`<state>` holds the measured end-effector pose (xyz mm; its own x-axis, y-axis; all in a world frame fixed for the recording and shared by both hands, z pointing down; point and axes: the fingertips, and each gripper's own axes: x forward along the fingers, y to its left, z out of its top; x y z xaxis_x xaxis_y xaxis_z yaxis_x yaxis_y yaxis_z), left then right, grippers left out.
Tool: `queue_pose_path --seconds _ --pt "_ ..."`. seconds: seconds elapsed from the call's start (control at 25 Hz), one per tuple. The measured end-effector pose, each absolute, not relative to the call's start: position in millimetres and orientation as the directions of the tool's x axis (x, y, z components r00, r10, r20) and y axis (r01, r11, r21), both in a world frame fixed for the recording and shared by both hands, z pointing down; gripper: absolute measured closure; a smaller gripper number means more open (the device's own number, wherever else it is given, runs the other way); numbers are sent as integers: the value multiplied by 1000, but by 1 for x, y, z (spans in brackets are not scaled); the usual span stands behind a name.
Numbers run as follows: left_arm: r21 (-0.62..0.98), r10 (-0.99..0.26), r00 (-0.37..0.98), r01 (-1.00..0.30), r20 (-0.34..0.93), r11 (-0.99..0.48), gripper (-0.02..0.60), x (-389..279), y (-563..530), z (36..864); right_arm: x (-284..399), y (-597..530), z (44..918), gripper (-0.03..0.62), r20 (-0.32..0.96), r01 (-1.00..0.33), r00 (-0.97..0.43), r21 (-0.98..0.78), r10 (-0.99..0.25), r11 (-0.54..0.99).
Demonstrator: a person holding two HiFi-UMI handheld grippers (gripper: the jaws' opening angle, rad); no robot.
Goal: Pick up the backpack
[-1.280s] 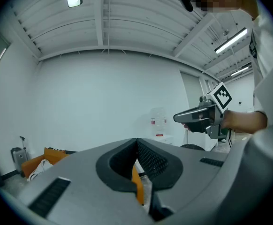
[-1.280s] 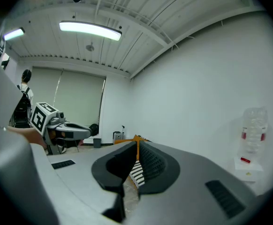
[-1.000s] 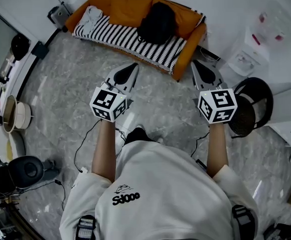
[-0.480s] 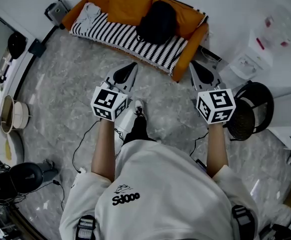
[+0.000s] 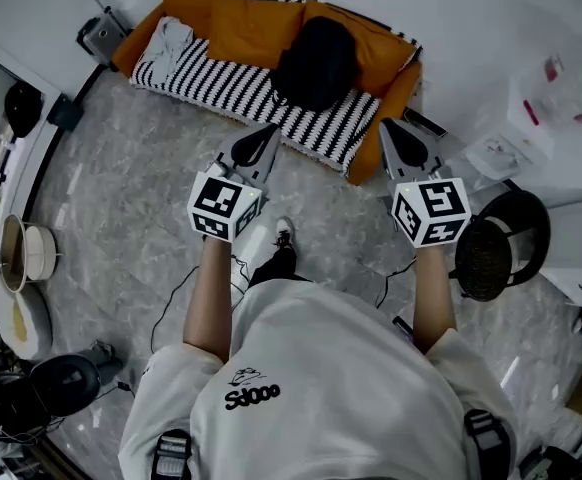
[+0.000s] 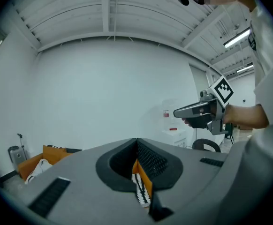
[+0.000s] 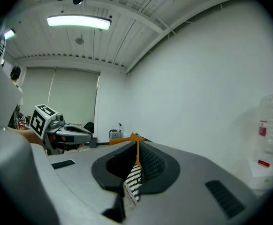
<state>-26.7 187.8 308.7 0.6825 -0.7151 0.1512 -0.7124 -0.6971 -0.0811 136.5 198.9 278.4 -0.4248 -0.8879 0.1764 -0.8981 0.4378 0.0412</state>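
Note:
The black backpack (image 5: 316, 50) sits on the seat of an orange sofa (image 5: 391, 88) covered by a black-and-white striped blanket (image 5: 241, 88), at the top of the head view. My left gripper (image 5: 265, 132) is held out over the marble floor, its tip just short of the sofa's front edge and below-left of the backpack. My right gripper (image 5: 391, 128) points at the sofa's right arm. Both are shut and hold nothing. In the left gripper view the left gripper (image 6: 137, 146) shows only a sliver of sofa through its closed jaws; the right gripper (image 7: 137, 146) shows the same.
A white cloth (image 5: 174, 38) lies at the sofa's left end. A round black stool (image 5: 499, 230) and white cabinets (image 5: 531, 108) stand to the right. Cables (image 5: 171, 293) trail on the floor by my feet. A black chair (image 5: 31, 393) is at lower left.
Both grippers have moved forward together toward the sofa, which now lies closer under their tips. The jaws have stayed shut.

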Motion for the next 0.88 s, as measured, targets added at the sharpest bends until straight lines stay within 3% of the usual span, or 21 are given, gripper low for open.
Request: queue_pose_path --seconds 0.88 --pt "-37 -720 667 -728 192 -684 560 -85 -26 324 84 -16 301 551 265 -899 -414 32 -871 437"
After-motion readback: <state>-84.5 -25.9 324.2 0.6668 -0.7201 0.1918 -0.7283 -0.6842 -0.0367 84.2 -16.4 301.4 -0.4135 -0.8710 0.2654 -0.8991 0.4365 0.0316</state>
